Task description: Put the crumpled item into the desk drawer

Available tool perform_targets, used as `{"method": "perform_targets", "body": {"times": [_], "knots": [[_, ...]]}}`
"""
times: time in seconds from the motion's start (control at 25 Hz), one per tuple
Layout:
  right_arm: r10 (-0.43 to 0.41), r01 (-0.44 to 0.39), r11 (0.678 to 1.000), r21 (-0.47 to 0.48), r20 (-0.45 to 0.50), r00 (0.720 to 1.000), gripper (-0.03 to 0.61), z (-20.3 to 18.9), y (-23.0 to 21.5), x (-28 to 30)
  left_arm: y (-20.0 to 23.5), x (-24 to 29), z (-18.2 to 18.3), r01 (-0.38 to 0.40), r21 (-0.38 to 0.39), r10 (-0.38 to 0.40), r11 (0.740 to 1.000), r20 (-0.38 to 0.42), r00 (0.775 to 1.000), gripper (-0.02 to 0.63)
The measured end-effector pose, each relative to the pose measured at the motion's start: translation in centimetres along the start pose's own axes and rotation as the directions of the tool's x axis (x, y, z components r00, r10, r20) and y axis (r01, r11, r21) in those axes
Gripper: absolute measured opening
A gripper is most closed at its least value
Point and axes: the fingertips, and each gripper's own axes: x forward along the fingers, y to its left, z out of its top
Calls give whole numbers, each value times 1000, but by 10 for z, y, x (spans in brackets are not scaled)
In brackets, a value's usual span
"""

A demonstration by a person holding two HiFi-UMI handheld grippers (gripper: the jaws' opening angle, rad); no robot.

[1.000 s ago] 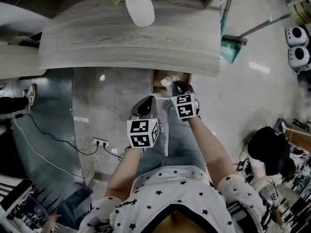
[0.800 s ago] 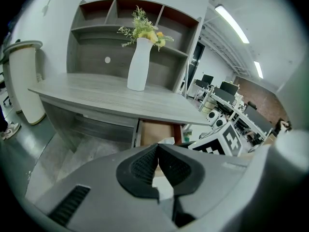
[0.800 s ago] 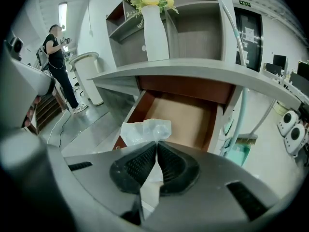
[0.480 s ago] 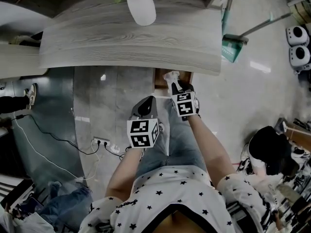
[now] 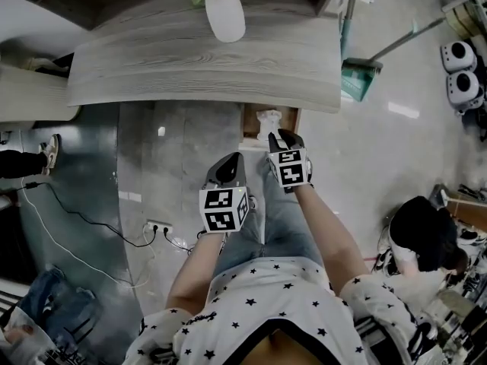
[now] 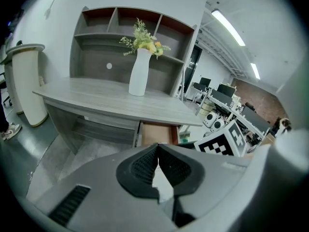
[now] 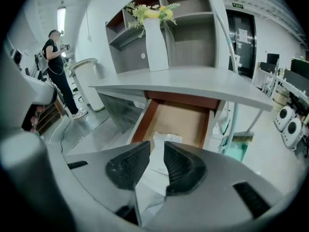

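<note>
The crumpled white item [image 5: 268, 119] sticks out of my right gripper [image 5: 278, 136], which is shut on it just in front of the open desk drawer [image 5: 248, 125]. In the right gripper view the white item [image 7: 155, 170] is pinched between the two dark pads [image 7: 130, 166], and the brown drawer [image 7: 179, 122] lies open and bare just beyond it, under the grey desk top [image 7: 193, 81]. My left gripper [image 5: 230, 160] hangs shut and holding nothing, lower and to the left of the right one. In the left gripper view the drawer [image 6: 158, 132] shows ahead of the shut gripper [image 6: 158, 147].
A white vase with flowers [image 5: 226, 14] stands on the desk [image 5: 152, 67]. A broom and green dustpan [image 5: 356, 76] lean right of the desk. A power strip with cables [image 5: 157, 225] lies on the floor at left. A person [image 7: 55, 57] stands far left.
My right gripper has carried the crumpled item a little forward, up to the drawer's front. The left gripper has stayed put. Someone at the lower left has shifted.
</note>
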Motion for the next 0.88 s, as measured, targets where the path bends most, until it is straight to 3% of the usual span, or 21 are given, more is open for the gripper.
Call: {"method": "perform_targets", "body": {"times": [0.56,0.88], "knots": [[6,-9,1000,18,181,983,18,28,46,-89,-13,-62,-3,12,16,-13,1000,69,998,12],[22,-30,999,21,291,956,-6,50,74,-147,-19,-96,5,24,30,-27,999,118,993,12]]}}
